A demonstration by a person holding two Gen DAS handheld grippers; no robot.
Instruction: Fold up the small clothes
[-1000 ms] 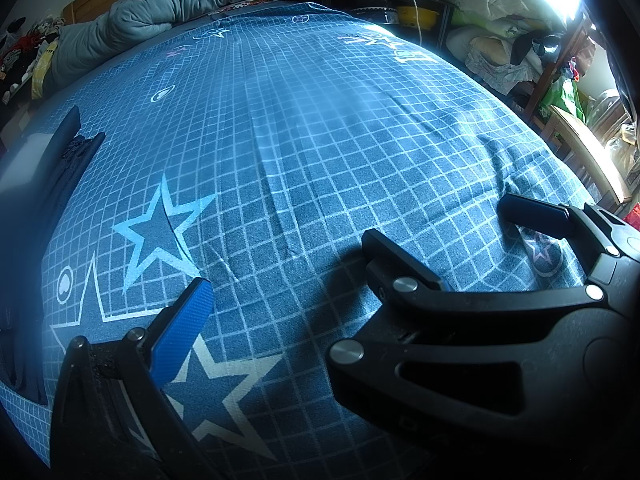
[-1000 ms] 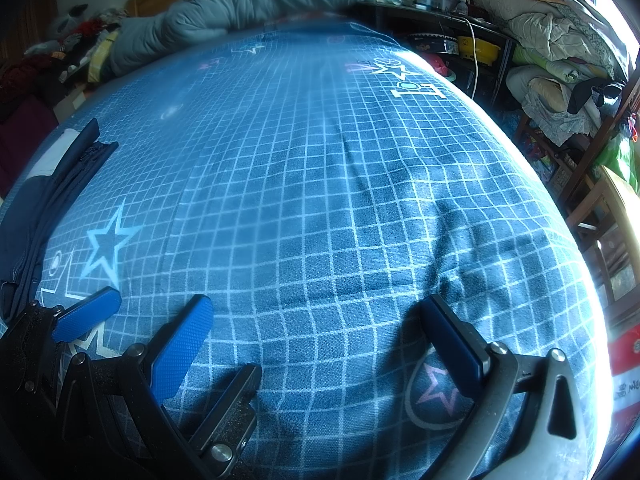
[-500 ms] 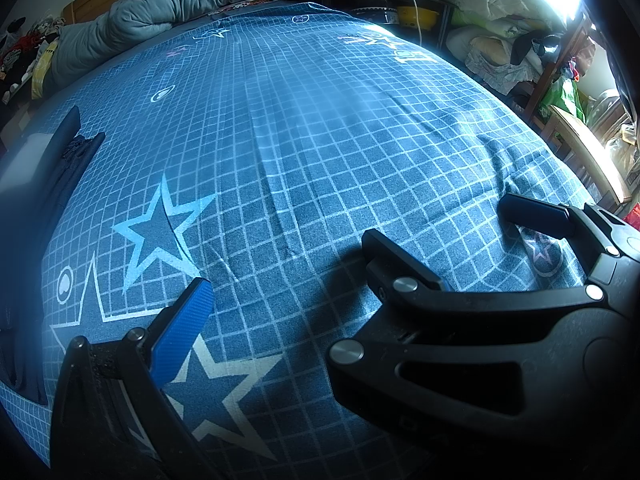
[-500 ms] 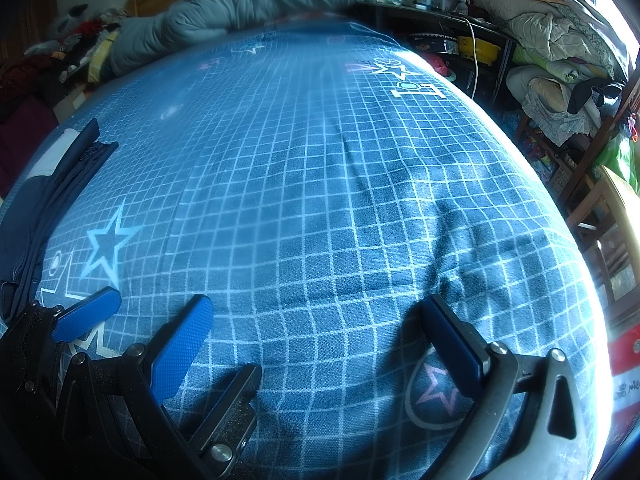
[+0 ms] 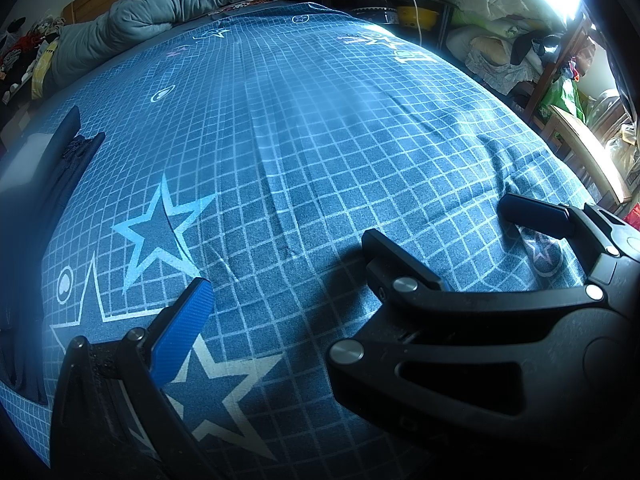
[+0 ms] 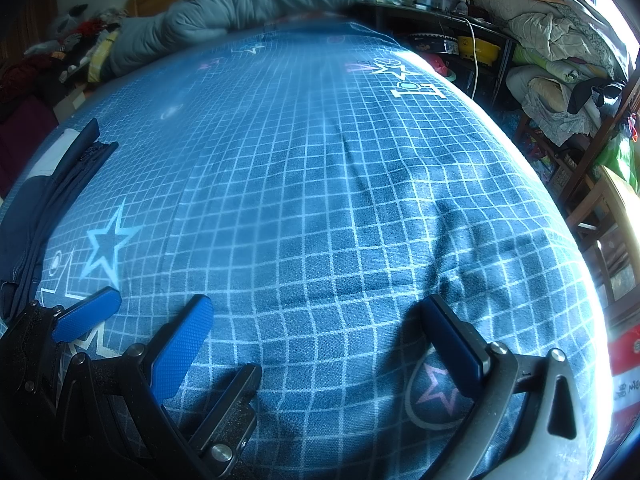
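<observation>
Blue bedsheet (image 6: 320,200), one dark garment (image 6: 36,208), two gaping grippers.

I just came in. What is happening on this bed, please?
A person is holding a hand-held gripper in each hand over a bed with a blue grid sheet, about to fold small clothes. The left hand-held gripper and the right hand-held gripper are both open and hold nothing. The only garment in view is dark navy and lies at the left edge of the bed, apart from both. No folding has started yet.
</observation>
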